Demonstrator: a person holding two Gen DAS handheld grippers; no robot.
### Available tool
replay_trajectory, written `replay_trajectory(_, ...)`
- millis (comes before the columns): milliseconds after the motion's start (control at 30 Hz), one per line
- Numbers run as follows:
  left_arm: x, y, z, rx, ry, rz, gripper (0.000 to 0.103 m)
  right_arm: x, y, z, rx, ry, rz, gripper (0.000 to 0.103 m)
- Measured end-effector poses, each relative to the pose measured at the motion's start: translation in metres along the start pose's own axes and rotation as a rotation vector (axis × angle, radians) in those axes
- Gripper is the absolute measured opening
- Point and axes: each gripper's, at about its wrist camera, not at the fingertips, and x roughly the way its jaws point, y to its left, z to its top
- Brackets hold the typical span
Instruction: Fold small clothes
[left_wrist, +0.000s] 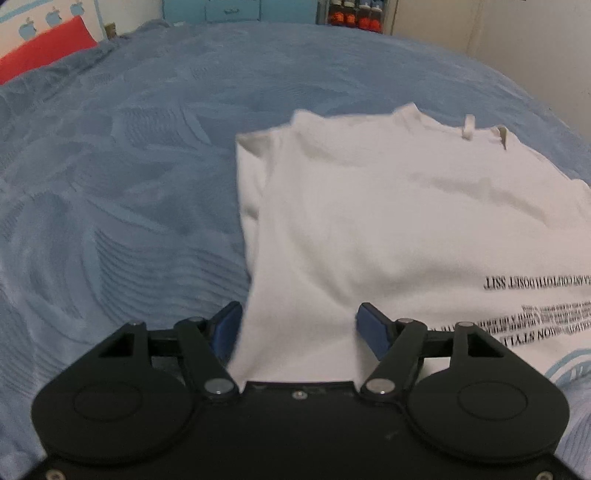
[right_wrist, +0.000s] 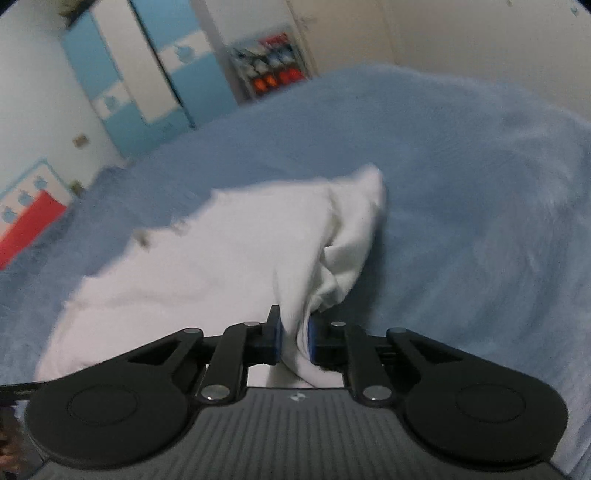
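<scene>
The right gripper (right_wrist: 294, 334) pinches a bunched fold of the white shirt (left_wrist: 369, 206) on the bed (left_wrist: 129, 147); the left gripper (left_wrist: 299, 325) is spread, seemingly straddling its hem.

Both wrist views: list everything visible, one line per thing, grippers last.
T-shirt: 1, white with black print, lying partly folded on the bed, one edge bunched in the right gripper.
Bedspread: 1, blue, textured, covers the whole bed under the shirt.
Pillow: 1, red, far left corner of the bed.
Cabinets: blue and white, against the far wall; count unclear.
Shelf rack: 1, holds orange and blue items, blurred, beyond the bed.
Left gripper: 1, black with blue pads, open, shirt edge lying between the fingers.
Right gripper: 1, black with blue pads, shut on the shirt fabric.
</scene>
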Motion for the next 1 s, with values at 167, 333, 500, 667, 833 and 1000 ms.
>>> replay_trajectory(167,-0.024,0.010,0.019,0.022,-0.055,-0.003,0.071,-0.009,0.056,0.027,-0.031,-0.069,0.098,0.014)
replay_trajectory(333,-0.041,0.029,0.037,0.017,-0.107,0.008,0.071,0.002,0.123,0.038,-0.094,-0.085,0.186,0.014)
replay_trajectory(500,-0.042,0.048,0.040,0.002,-0.109,-0.004,0.071,0.032,0.168,0.013,-0.160,-0.019,0.208,0.013)
replay_trajectory(667,-0.028,0.056,0.026,0.013,-0.070,-0.005,0.071,0.068,0.196,-0.044,-0.264,0.106,0.149,0.012)
replay_trajectory(833,-0.016,0.067,0.018,0.007,-0.024,-0.017,0.071,0.075,0.202,-0.058,-0.254,0.095,0.108,0.010)
replay_trajectory(1000,-0.012,0.079,0.022,-0.021,-0.020,-0.035,0.071,0.048,0.236,-0.022,-0.256,-0.037,0.185,0.009)
